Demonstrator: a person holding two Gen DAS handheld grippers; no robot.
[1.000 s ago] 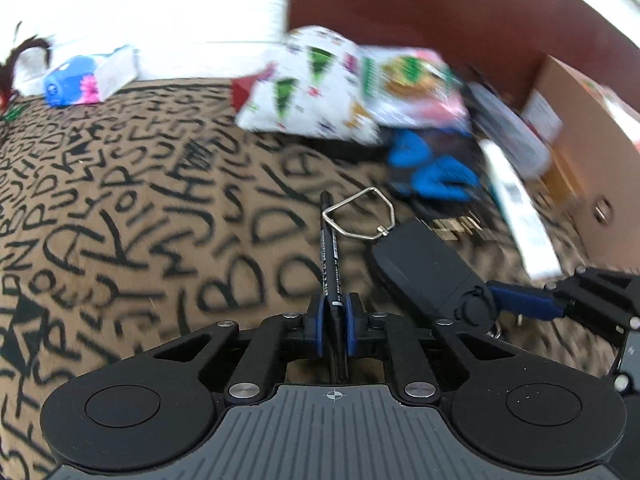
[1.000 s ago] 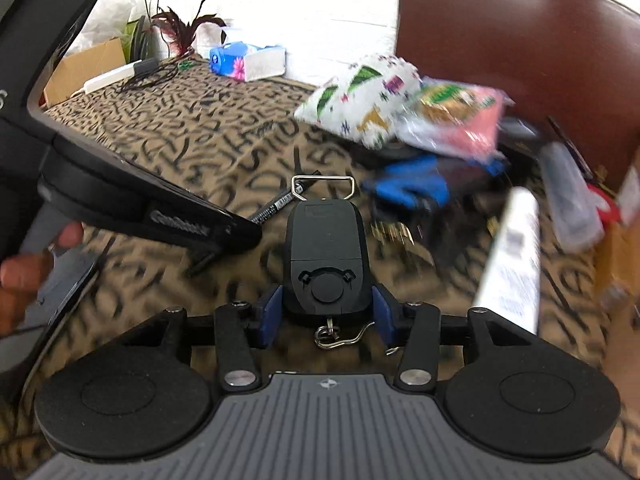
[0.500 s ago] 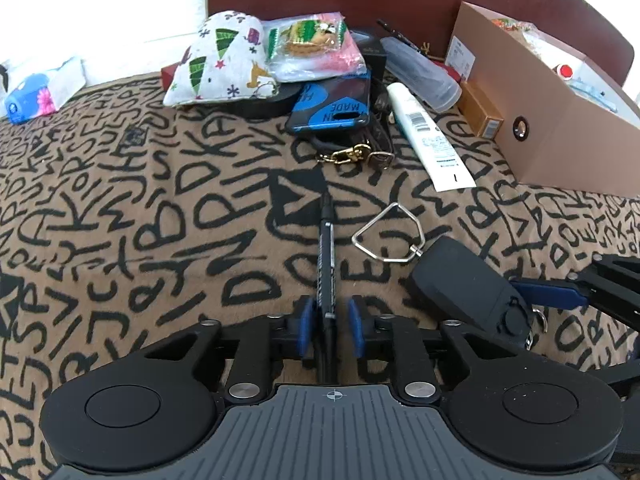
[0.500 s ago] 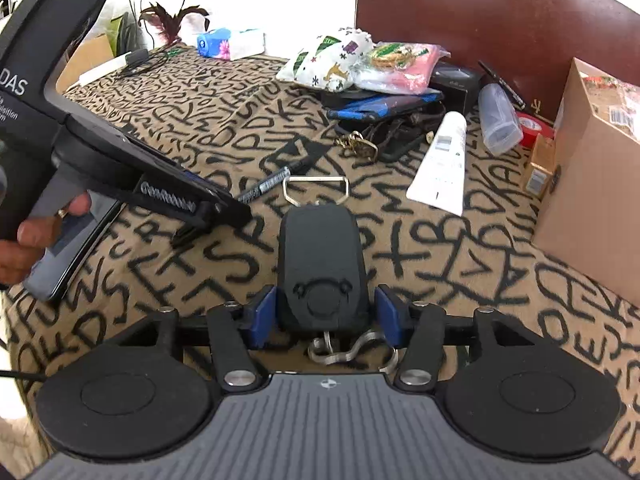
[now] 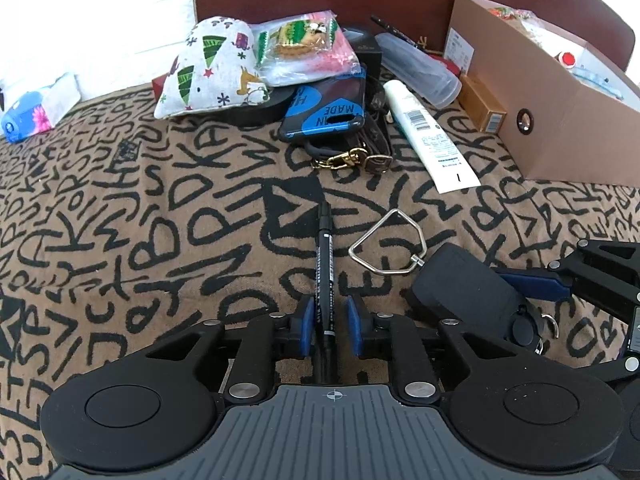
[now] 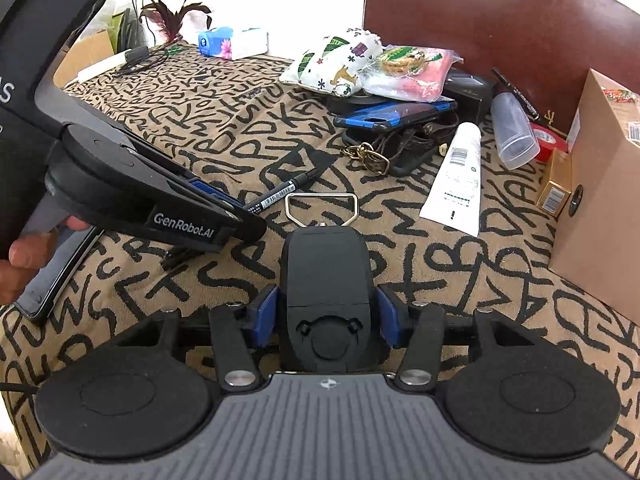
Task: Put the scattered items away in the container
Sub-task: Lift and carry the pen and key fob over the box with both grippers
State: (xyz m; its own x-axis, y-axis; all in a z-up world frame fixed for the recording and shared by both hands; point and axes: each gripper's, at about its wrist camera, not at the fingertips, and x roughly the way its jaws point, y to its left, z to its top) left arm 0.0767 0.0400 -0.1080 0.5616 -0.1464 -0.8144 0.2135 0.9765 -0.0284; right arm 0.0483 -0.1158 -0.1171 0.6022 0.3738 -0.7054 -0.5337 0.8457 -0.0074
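Observation:
My left gripper (image 5: 328, 322) has opened around a black marker pen (image 5: 325, 256) that lies on the letter-print cloth; there is a gap on both sides of the pen. My right gripper (image 6: 326, 314) has its blue pads (image 6: 266, 316) beside a black hand-held luggage scale (image 6: 326, 280) with a metal triangle ring (image 6: 322, 208); narrow gaps show at each pad. The scale also shows in the left wrist view (image 5: 460, 292). A brown cardboard box (image 5: 560, 92), the container, stands at the far right with items inside.
A pile lies at the back: a printed fabric pouch (image 5: 208, 68), a snack bag (image 5: 304, 48), a blue phone case (image 5: 328, 108), a leather strap with gold clasp (image 5: 348, 156), a white tube (image 5: 432, 136), a clear bottle (image 5: 420, 68). A tissue pack (image 5: 36, 108) lies far left.
Both grippers lowered toward the cloth and swung toward the box. The left jaws opened off the marker; the right jaws opened slightly off the scale. Both items now lie on the cloth.

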